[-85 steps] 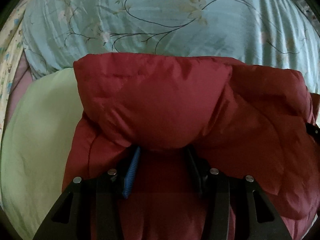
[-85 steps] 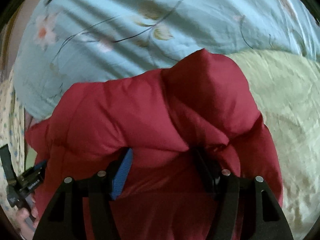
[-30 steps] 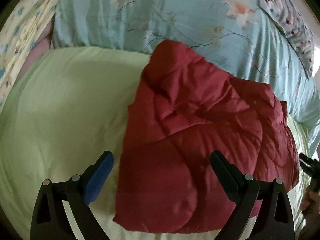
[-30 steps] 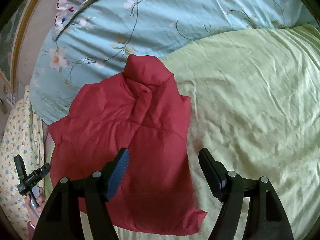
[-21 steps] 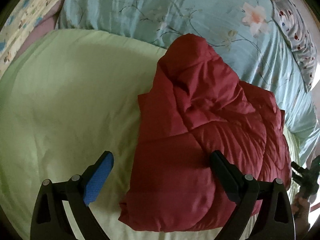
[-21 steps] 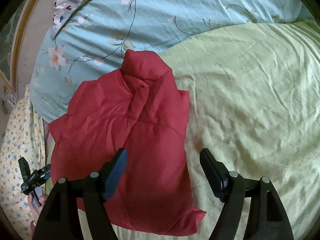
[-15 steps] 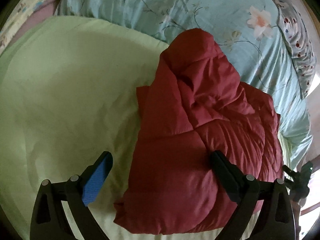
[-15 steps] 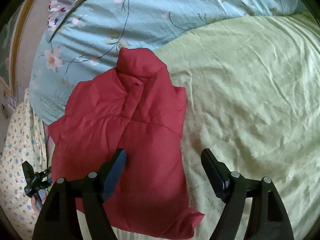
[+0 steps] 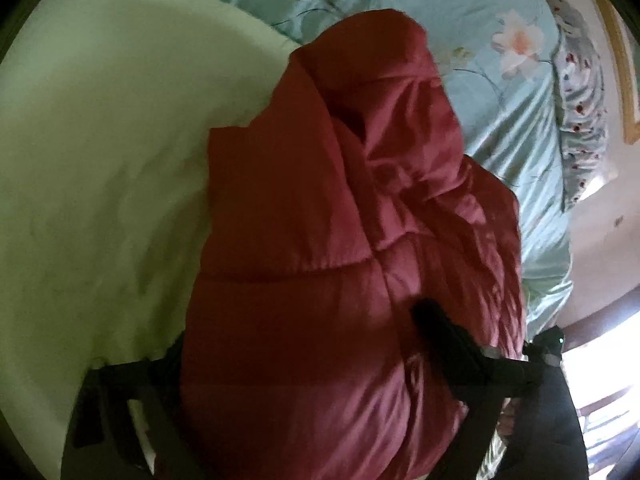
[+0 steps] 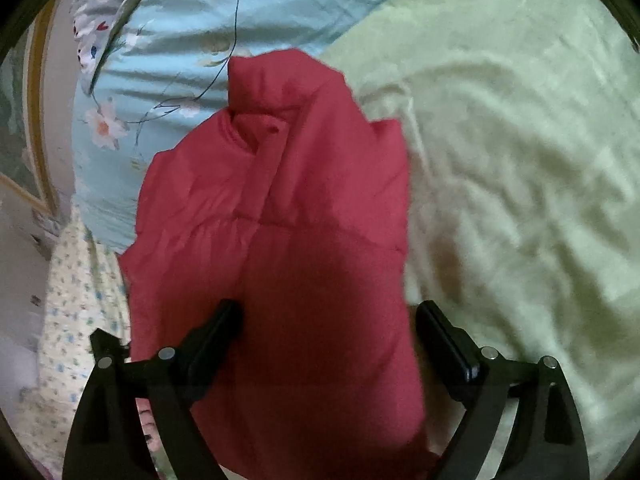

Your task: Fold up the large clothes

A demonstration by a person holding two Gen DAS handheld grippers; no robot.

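A folded red puffer jacket (image 9: pixel 340 240) lies on a light green bedspread (image 9: pixel 100 160). It also shows in the right wrist view (image 10: pixel 288 216). My left gripper (image 9: pixel 304 332) is open, its fingers spread wide around the jacket's near end; the left finger is mostly hidden behind the red fabric. My right gripper (image 10: pixel 328 320) is open too, its fingers wide apart on either side of the jacket's near end. Neither gripper is clamped on the fabric.
A pale blue floral quilt (image 9: pixel 460 12) lies bunched behind the jacket, also in the right wrist view (image 10: pixel 192 40). A patterned pillow (image 9: pixel 580 92) sits at the far edge. Green bedspread (image 10: pixel 500 160) spreads to the right. A yellow dotted sheet (image 10: pixel 76 280) hangs at the bed's side.
Both grippers let go of the jacket earlier and pulled back. In the last half second both moved down and forward, so the jacket's near end now sits between their open fingers.
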